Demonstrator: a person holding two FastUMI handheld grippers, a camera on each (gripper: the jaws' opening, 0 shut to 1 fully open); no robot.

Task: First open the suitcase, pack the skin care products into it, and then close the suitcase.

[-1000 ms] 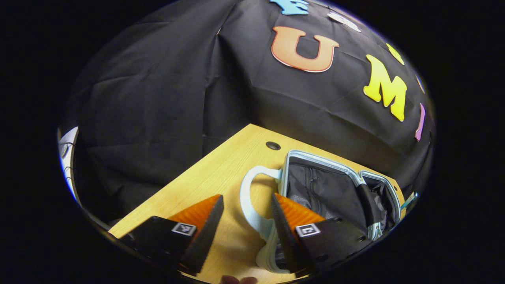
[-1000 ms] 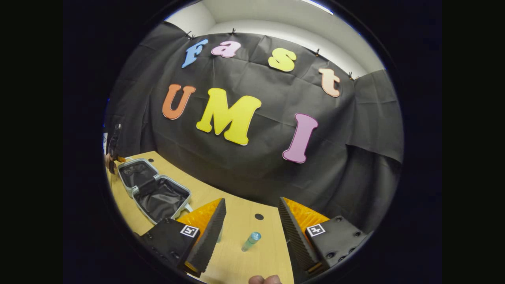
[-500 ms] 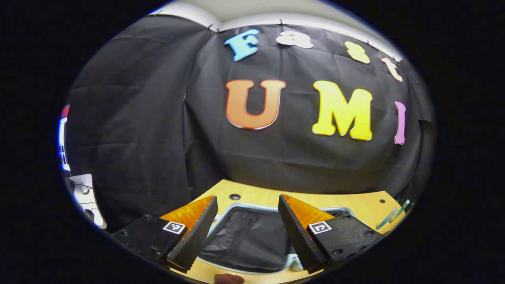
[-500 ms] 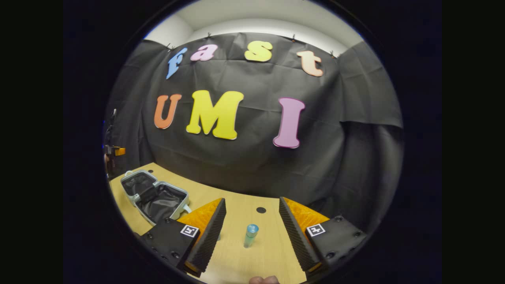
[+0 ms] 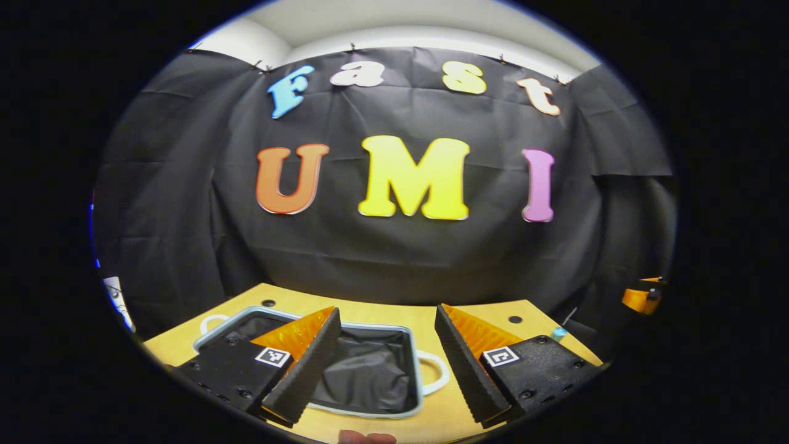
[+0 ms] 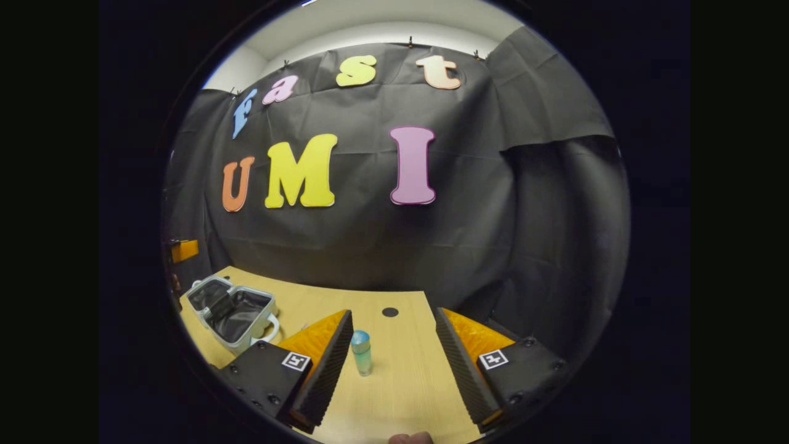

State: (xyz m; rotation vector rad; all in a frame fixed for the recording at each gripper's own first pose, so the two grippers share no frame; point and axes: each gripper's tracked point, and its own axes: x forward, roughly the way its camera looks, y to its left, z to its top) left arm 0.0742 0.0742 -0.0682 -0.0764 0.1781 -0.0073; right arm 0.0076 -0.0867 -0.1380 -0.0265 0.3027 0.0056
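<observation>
The suitcase (image 5: 382, 327) lies open on the wooden table, pale rim around a black lining, and nothing shows inside the visible half. My left gripper (image 5: 387, 308) hovers open over its near side, fingers apart with nothing between them. In the right gripper view the open suitcase (image 6: 231, 308) sits far left, both halves showing. A small teal bottle (image 6: 361, 354) stands upright on the table, just ahead of my open right gripper (image 6: 393, 311) and close to its left finger. The bottle's cap (image 5: 559, 333) peeks out at the table's right edge.
The table (image 6: 407, 382) has round cable holes (image 6: 389, 312) near the back edge. The suitcase's white handle (image 5: 436, 373) sticks out on its right. The right gripper (image 5: 641, 297) shows far right; part of the left gripper (image 6: 183, 250) shows far left.
The left gripper view swung from the table's corner to face the wall squarely, now over the open suitcase. The right gripper turned rightward, so the bottle sits nearer its left finger.
</observation>
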